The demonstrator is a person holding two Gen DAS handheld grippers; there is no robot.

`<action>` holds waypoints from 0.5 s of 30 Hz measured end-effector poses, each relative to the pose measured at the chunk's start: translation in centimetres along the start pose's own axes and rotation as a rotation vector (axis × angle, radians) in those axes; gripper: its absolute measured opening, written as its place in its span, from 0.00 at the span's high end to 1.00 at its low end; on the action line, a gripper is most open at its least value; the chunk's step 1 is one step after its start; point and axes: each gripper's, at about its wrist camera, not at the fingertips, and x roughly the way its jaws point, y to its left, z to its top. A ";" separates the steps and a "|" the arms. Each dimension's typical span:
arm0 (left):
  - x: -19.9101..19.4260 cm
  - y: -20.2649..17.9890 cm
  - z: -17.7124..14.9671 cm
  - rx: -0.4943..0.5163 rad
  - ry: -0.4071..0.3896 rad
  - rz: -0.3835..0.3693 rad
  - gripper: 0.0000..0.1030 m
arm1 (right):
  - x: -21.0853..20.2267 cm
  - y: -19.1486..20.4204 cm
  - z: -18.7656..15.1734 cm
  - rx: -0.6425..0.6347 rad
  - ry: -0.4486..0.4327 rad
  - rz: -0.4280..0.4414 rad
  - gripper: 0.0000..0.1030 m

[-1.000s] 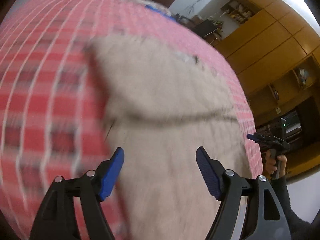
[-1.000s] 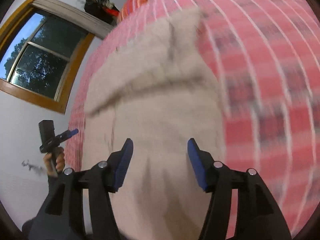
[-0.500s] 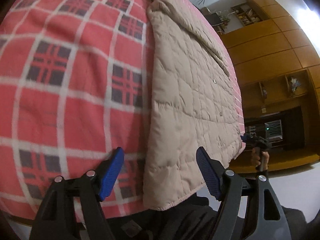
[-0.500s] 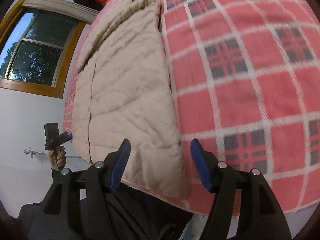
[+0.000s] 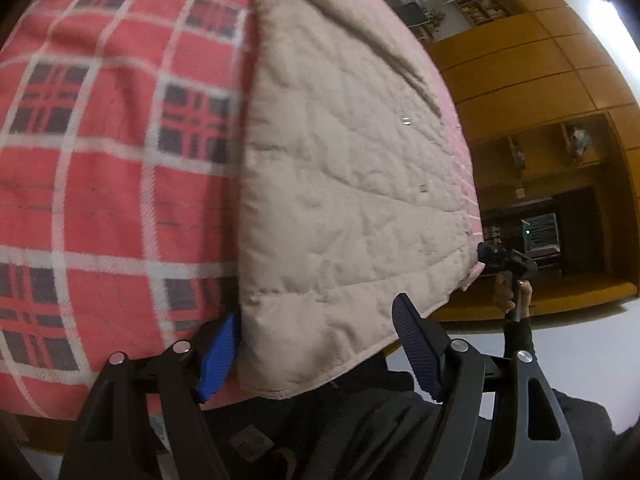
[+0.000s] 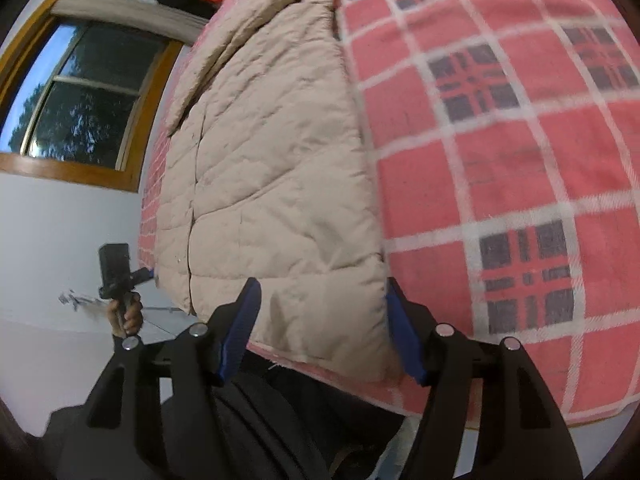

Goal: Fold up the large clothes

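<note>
The beige quilted coat [image 5: 344, 168] lies flat on the red plaid blanket [image 5: 100, 152], its long axis running straight away from the person, with the hem at the near edge of the blanket and the collar end far off. Taking the hem as the landmark, the left gripper [image 5: 316, 344] sits at the hem's left corner, its fingers spread apart with the corner lying between them, the left pad just beside the coat's side edge. The right gripper [image 6: 320, 324] sits at the hem's right corner in the same way, fingers apart and straddling the fabric, not yet closed on it. Each gripper is nearest its own corner, so the coming pinch looks like a matter of closing where they stand, then carrying the hem up toward the collar. No brand, label or writing can be read on the coat or blanket; only small snaps show.
</note>
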 end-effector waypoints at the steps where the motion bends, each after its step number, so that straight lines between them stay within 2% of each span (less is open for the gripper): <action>1: 0.1 -0.3 0.0 0.007 0.005 0.003 0.29 | 0.0 0.1 -0.1 -0.001 0.003 0.011 0.41; 4: 0.1 -1.8 -0.2 0.061 0.019 0.007 0.29 | -0.1 0.7 -0.6 -0.023 0.006 0.036 0.41; 6: 0.6 -1.8 0.1 0.057 0.030 0.022 0.30 | 0.2 0.5 -0.5 -0.014 0.004 0.039 0.44; 9: 1.0 -1.1 0.5 0.006 0.031 0.010 0.43 | 0.8 -0.3 -0.3 0.009 0.011 0.046 0.60; 10: 0.8 -1.1 0.5 0.003 0.029 0.001 0.55 | 0.9 -0.3 -0.3 0.008 0.010 0.046 0.70; 11: 0.6 -1.1 0.5 -0.004 0.027 -0.009 0.63 | 0.9 -0.3 -0.3 0.008 0.006 0.053 0.75; 12: 0.5 -1.0 0.5 -0.010 0.020 -0.012 0.64 | 0.7 -0.4 -0.3 0.006 -0.002 0.060 0.81; 14: 0.4 -0.7 0.3 -0.025 0.009 -0.027 0.78 | 0.3 -0.3 -0.5 0.001 -0.022 0.076 0.85; 15: 0.4 -0.6 0.3 -0.036 -0.001 -0.041 0.80 | 0.0 -0.5 -0.6 -0.002 -0.028 0.079 0.87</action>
